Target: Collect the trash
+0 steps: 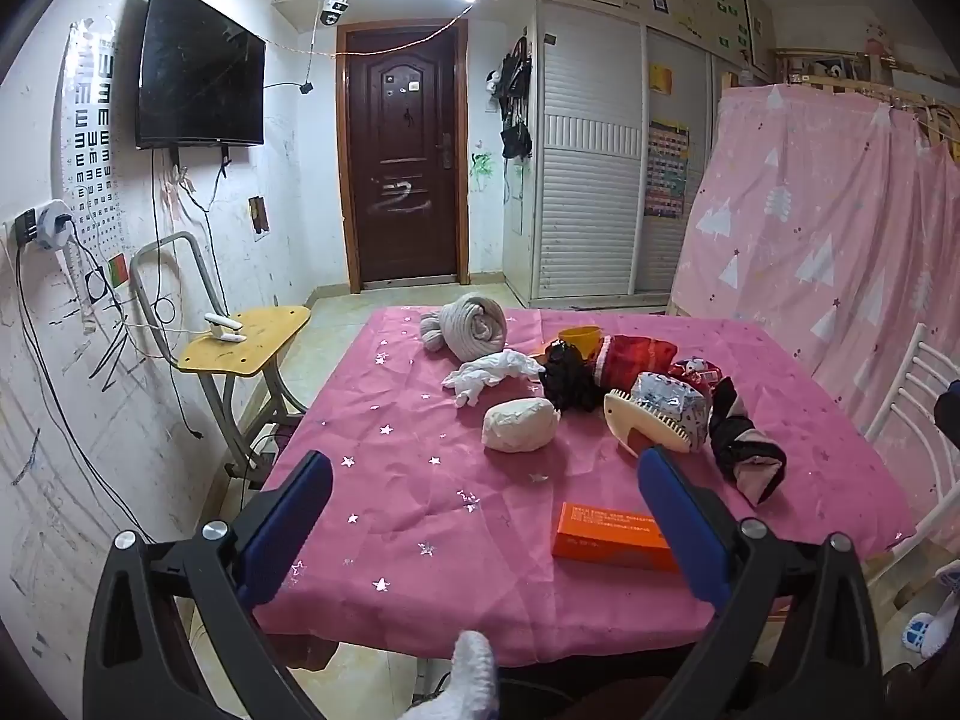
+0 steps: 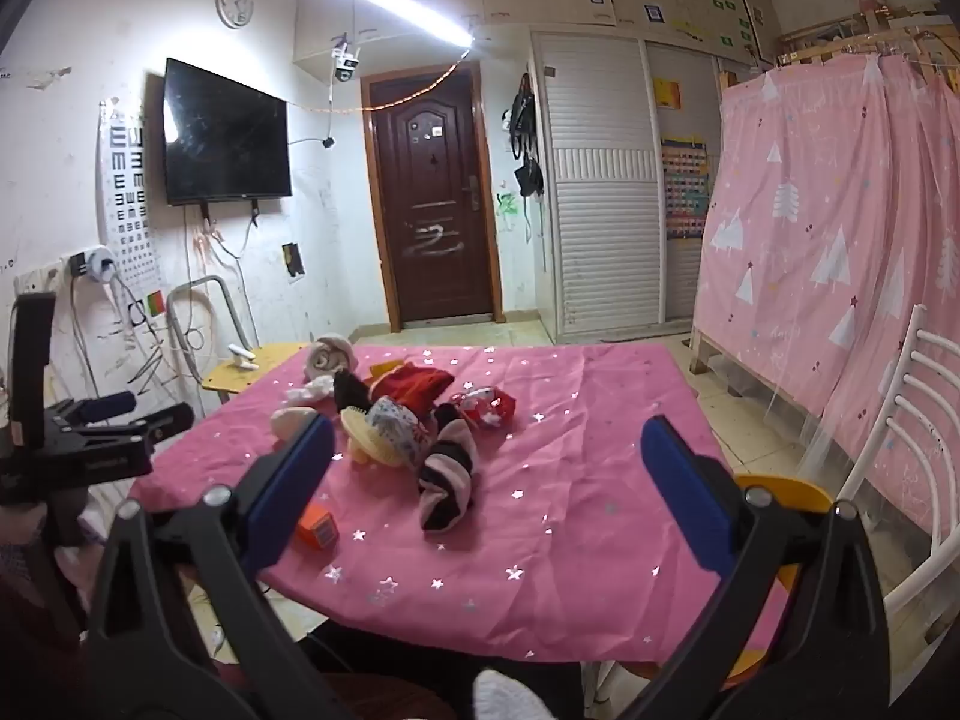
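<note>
Both tools are held short of the table's near edge with jaws spread wide and nothing between them: the left gripper [image 1: 485, 483] and the right gripper [image 2: 487, 441]. Likely trash, the crumpled white tissue [image 1: 489, 375], lies past the middle of the table [image 1: 390, 480] toward the far edge, beside a white wad [image 1: 519, 424]. It is judged to lie ahead of the left gripper, which seems nearer; its long axis runs roughly across the table, left to right.
</note>
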